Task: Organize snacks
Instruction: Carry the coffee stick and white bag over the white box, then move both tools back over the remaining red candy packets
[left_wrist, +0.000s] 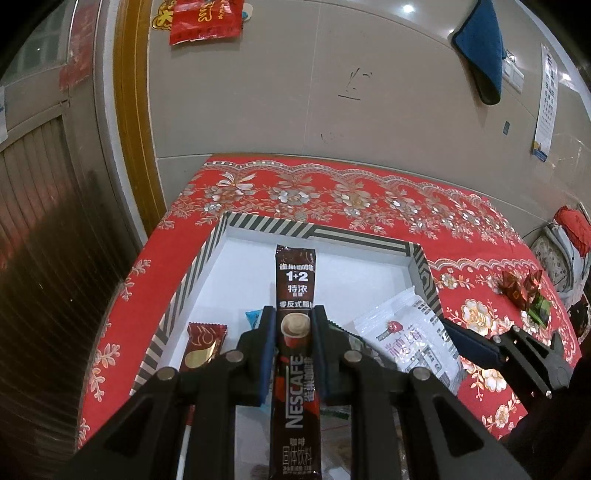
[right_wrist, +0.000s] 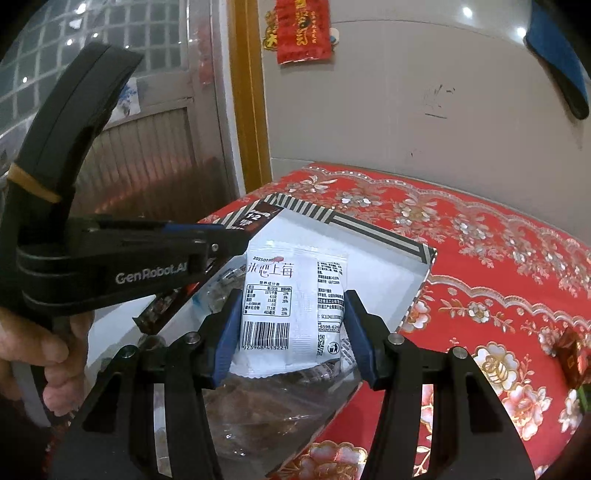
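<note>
Clamped between the blue-padded jaws of the left gripper (left_wrist: 293, 325), a long dark-brown Nescafé coffee stick sachet (left_wrist: 295, 295) hangs above a shallow white box with a black-and-white striped rim (left_wrist: 325, 230). Beside it, the right gripper (right_wrist: 291, 332) has its jaws closed on a white snack packet printed with a barcode (right_wrist: 291, 306), held over the same box. Underneath lies a surface draped in red floral cloth (left_wrist: 369, 195), with small red foil-wrapped sweets (left_wrist: 517, 291) resting near its edge.

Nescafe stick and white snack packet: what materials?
Nescafe stick: looks like glossy printed foil-plastic laminate; sheen, crimped top seal. White snack packet: seemingly thin matte-to-satin plastic film; soft wrinkles, serrated bottom edge. Exact film type can't be told.
</note>
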